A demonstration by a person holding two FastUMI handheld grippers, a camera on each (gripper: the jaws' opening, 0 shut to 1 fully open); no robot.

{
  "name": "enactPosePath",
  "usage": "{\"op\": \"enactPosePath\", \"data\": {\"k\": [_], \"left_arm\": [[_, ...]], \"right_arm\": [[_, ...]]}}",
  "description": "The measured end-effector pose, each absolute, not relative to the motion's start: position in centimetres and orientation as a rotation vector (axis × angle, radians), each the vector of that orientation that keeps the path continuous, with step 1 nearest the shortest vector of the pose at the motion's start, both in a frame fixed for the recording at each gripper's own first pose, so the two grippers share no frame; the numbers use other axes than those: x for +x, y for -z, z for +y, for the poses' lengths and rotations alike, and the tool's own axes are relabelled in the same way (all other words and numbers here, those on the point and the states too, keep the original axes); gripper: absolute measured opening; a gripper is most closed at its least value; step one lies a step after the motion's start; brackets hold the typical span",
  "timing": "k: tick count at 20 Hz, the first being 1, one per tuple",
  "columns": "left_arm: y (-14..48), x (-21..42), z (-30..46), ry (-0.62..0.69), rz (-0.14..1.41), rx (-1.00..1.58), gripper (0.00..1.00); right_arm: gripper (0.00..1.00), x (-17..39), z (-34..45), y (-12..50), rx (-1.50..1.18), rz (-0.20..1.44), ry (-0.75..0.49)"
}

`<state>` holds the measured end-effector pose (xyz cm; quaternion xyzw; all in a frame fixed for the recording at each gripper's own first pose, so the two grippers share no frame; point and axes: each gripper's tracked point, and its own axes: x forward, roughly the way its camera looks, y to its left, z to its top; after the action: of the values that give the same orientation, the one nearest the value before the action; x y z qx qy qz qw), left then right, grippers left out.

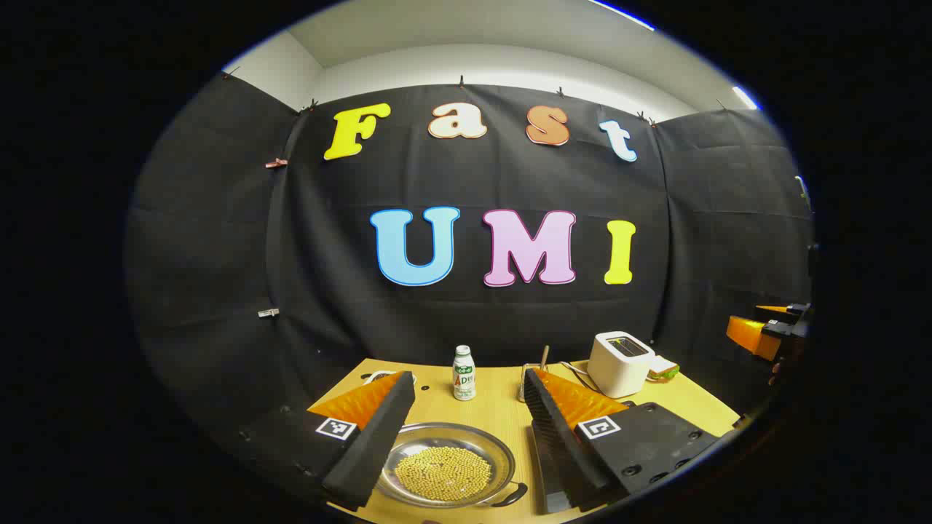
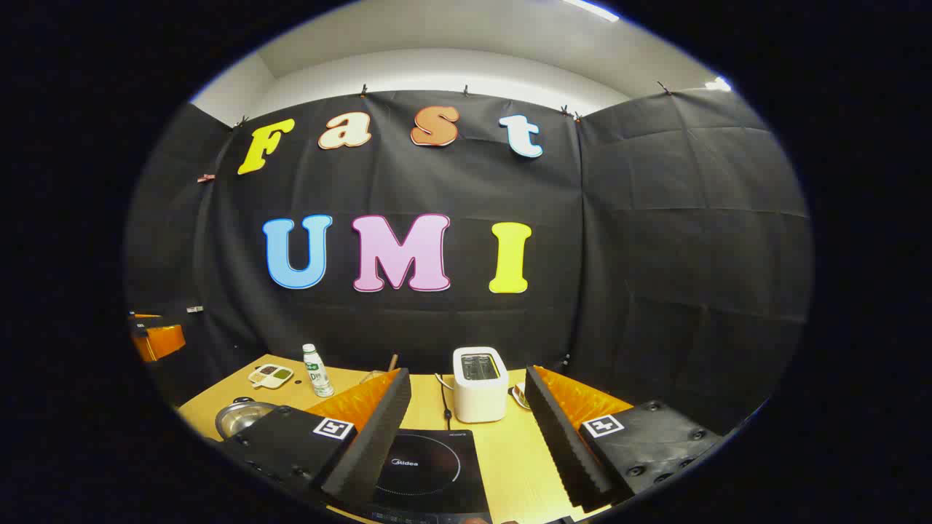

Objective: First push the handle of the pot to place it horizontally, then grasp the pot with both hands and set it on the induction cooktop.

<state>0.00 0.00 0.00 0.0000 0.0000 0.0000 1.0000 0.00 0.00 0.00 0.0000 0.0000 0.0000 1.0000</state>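
Black cloth walls the booth behind a pale wooden table (image 1: pixel 502 415). Left gripper (image 1: pixel 466 444): fingers spread wide, holding nothing, poised above the table. One steel pot (image 1: pixel 445 463) of yellow beans lies low between its fingers, one dark handle (image 1: pixel 512 495) showing at the near right rim. Right gripper (image 2: pixel 466 444): likewise spread and empty — one black induction cooktop (image 2: pixel 431 469) sits directly below and between its fingers, the pot (image 2: pixel 240 416) off to its left. Judgement: the opening step, nothing yet touched. Next the handle must be nudged level, then both grippers close on opposite sides. Count beyond: one white toaster (image 2: pixel 479 382), one small bottle (image 1: pixel 464 373), one compartment dish (image 2: pixel 270 375).
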Motion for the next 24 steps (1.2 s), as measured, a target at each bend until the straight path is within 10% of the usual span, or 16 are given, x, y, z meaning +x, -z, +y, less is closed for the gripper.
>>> {"op": "enactPosePath", "data": {"k": [24], "left_arm": [[5.3, -0.9, 4.1, 0.076, 0.076, -0.024, 0.95]], "right_arm": [[0.98, -2.5, 4.5, -0.3, -0.006, -0.011, 0.011]]}}
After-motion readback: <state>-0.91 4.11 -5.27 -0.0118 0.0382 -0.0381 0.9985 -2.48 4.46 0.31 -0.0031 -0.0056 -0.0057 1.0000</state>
